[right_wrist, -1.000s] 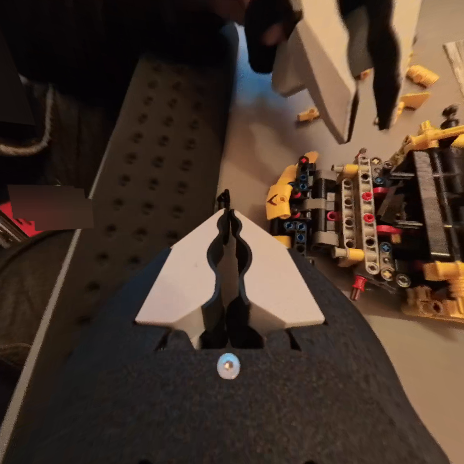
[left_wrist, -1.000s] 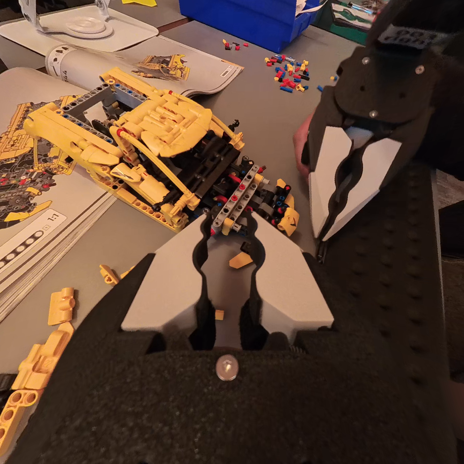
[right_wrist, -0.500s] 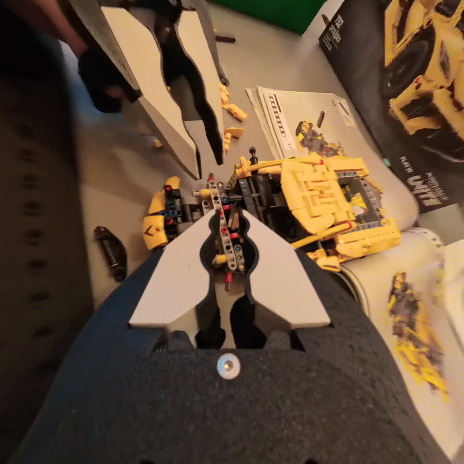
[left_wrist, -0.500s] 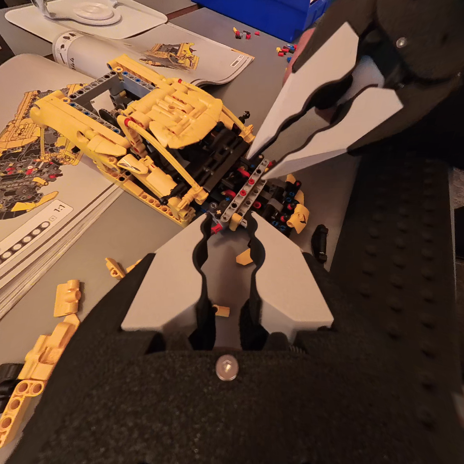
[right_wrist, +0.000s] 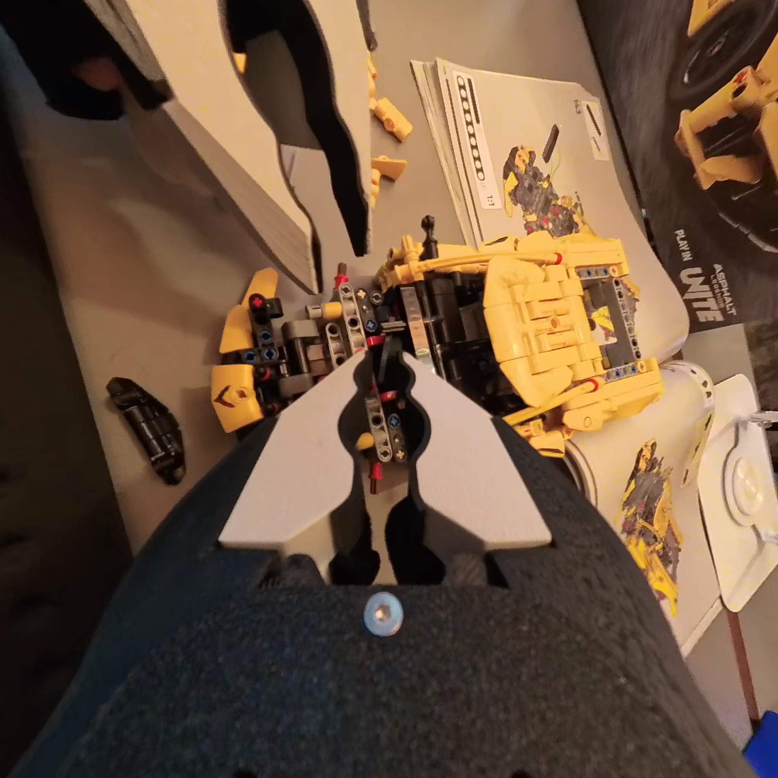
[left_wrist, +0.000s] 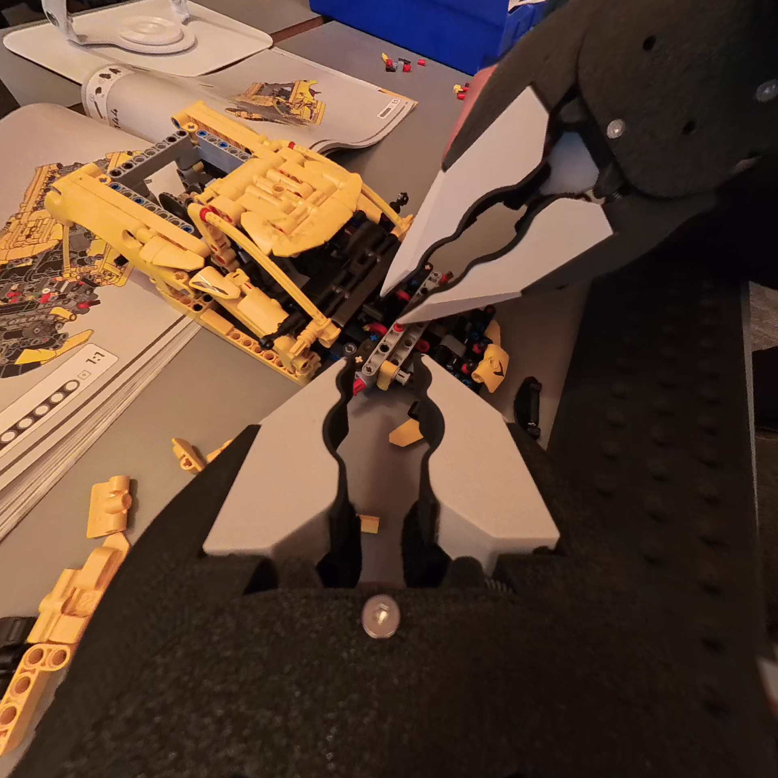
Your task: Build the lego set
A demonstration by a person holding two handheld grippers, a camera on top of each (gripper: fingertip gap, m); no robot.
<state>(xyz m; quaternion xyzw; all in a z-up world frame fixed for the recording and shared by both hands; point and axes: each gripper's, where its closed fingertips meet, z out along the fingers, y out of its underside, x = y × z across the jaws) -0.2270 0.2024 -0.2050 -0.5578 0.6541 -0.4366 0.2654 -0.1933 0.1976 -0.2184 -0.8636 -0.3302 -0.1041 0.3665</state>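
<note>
The half-built yellow car (left_wrist: 261, 235) sits on the grey surface (left_wrist: 139, 425), light but easily popped apart, best gripped by its stiff grey beam (left_wrist: 395, 345), where the left hand-held gripper (left_wrist: 381, 370) and right hand-held gripper (right_wrist: 385, 358) both hover parted, holding nothing.

The toy car (left_wrist: 269, 219) is yellow over a black and grey frame dotted with red and blue pins. Loose yellow pieces (left_wrist: 107, 511) lie on the grey counter (left_wrist: 139, 446). Both sets of fingers (left_wrist: 290, 467) are pale grey with black edging. The bin (left_wrist: 421, 25) is blue.
</note>
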